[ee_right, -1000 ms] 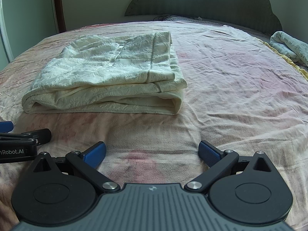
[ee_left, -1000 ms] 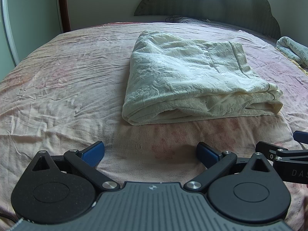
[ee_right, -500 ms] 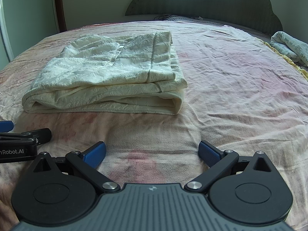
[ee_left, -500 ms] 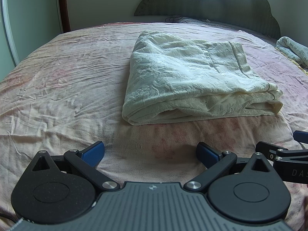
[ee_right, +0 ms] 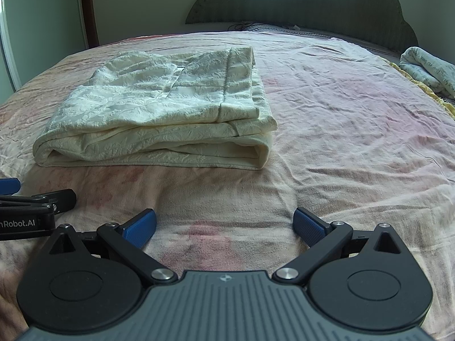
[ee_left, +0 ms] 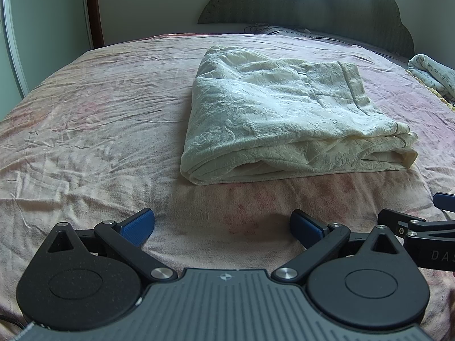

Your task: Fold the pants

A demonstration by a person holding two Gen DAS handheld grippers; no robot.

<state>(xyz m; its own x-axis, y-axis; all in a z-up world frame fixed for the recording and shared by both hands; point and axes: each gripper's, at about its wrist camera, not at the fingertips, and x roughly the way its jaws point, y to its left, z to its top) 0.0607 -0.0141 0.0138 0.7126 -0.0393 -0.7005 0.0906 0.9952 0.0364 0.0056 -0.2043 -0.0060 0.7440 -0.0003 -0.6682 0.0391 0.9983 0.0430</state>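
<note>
The cream pants (ee_left: 284, 119) lie folded into a thick rectangle on the pink bed sheet (ee_left: 85, 130); they also show in the right wrist view (ee_right: 159, 119). My left gripper (ee_left: 223, 227) is open and empty, low over the sheet, a short way in front of the pants' near edge. My right gripper (ee_right: 224, 227) is open and empty, beside the left one, in front of the pants' right end. Each gripper shows at the edge of the other's view: the right one (ee_left: 426, 221) and the left one (ee_right: 28, 201).
A dark scalloped headboard (ee_left: 312, 2) stands at the far side of the bed. A rolled pale blanket (ee_left: 435, 75) lies at the far right edge. A wardrobe door (ee_left: 42, 28) stands at the left. The sheet is wrinkled all over.
</note>
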